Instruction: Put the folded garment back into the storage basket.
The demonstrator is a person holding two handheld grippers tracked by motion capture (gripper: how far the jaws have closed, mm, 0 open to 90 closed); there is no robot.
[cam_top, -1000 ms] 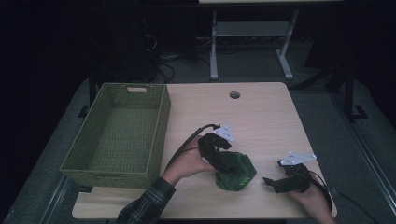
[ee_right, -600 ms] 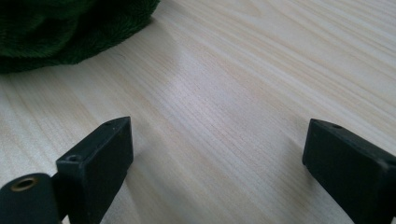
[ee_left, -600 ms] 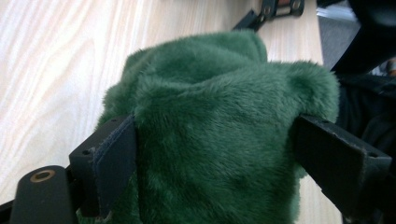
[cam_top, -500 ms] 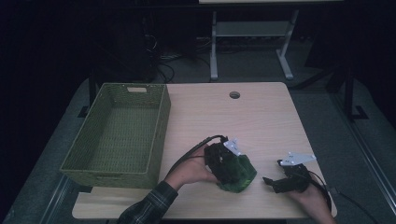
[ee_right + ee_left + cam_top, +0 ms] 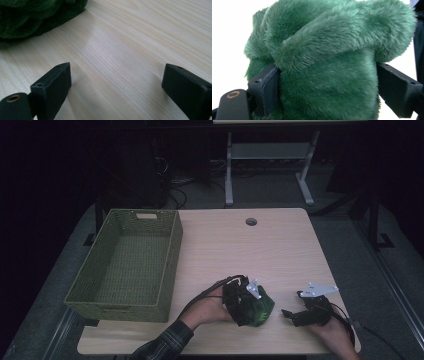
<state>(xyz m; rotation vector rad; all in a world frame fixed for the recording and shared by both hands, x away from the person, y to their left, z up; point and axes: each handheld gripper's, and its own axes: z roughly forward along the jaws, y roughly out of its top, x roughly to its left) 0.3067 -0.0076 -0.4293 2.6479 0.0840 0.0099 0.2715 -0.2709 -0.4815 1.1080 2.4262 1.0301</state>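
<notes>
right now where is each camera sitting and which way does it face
High view: fixed above the person's side, facing forward and down on the table and basket; forearms, left gripper and right gripper show.
Left gripper view: rides the left gripper, facing the green plush toy between its jaws.
Right gripper view: rides the right gripper, facing low across bare tabletop between its spread jaws.
Shared: all three show the toy.

A green woven basket (image 5: 125,265) stands on the left part of the light wooden surface (image 5: 260,255), its inside bare. A round cable hole (image 5: 251,222) sits near the surface's far edge. Beyond it, on the dark floor, stands a grey metal frame (image 5: 270,160) beside loose cables (image 5: 185,182).
</notes>
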